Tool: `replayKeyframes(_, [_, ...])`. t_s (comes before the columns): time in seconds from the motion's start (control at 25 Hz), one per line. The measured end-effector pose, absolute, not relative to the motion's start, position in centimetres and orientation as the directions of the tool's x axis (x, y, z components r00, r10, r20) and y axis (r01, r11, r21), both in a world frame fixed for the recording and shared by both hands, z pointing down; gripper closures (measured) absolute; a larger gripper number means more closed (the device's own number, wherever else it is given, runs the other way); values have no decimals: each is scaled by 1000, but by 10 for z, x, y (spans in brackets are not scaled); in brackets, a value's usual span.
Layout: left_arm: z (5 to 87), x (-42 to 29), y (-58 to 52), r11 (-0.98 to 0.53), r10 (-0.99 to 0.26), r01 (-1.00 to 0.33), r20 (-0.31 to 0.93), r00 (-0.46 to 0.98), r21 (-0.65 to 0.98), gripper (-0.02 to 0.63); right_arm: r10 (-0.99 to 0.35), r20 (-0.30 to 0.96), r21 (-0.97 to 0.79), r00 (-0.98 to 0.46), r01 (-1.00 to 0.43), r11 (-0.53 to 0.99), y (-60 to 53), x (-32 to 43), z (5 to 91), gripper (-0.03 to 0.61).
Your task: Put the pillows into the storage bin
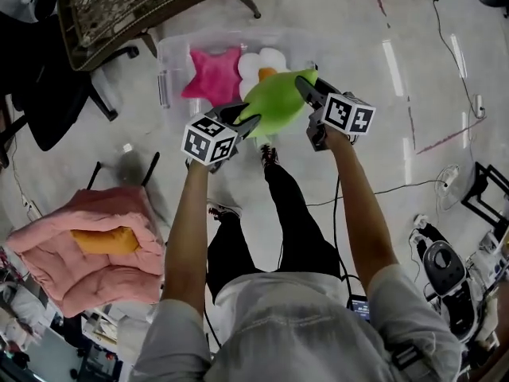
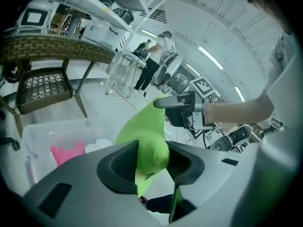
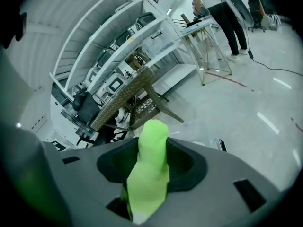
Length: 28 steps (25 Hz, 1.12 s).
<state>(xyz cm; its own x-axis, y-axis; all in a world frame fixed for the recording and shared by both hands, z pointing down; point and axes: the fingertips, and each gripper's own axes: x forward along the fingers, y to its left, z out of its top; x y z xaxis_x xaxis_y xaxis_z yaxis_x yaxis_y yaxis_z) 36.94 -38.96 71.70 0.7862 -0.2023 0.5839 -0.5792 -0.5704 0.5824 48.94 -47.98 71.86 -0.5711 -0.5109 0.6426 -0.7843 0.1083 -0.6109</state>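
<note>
Green pillow [image 1: 278,102] is held in the air between the two grippers, stretched from one to the other. Left gripper [image 1: 242,122] is clamped on the pillow's near-left corner, jaws part closed with the fabric bunched between the pads. Right gripper [image 1: 306,88] is clamped likewise on the opposite corner, a fold of green filling the gap between its jaws. In the head view the pillow is seen over the near right part of the clear bin [image 1: 163,62], which stands on the floor. Inside the bin a pink star pillow [image 1: 213,76] and a white flower pillow [image 1: 262,60] are lying side by side. A wicker table [image 1: 135,6] stands beside the bin. Well apart, at the left, an orange pillow [image 1: 103,239] is lying on a pink cushion [image 1: 87,281].
</note>
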Motion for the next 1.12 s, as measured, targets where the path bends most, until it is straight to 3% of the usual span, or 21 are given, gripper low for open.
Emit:
replayKeyframes(0.36, [830, 390, -404, -490, -66, -553, 604, 794, 674, 449, -452, 727, -564, -517, -825, 37, -488, 512, 832, 400])
replayKeyframes(0.64, [911, 382, -416, -551, 0, -610, 731, 683, 569, 425, -375, 770, -530, -516, -845, 75, -496, 505, 904, 365])
replayKeyframes(0.76, [924, 375, -434, -535, -64, -666, 761, 646, 520, 392, -361, 780, -500, -510, -856, 130, -508, 504, 916, 317])
replayKeyframes(0.92, [918, 345, -467, -403, -250, -803, 791, 559, 440, 359, -369, 798, -448, -477, -878, 167, -521, 513, 908, 253])
replayKeyframes(1.12, [879, 312, -474, -365, -344, -845, 786, 513, 392, 358, -384, 803, -403, -456, -890, 214, -529, 507, 871, 261])
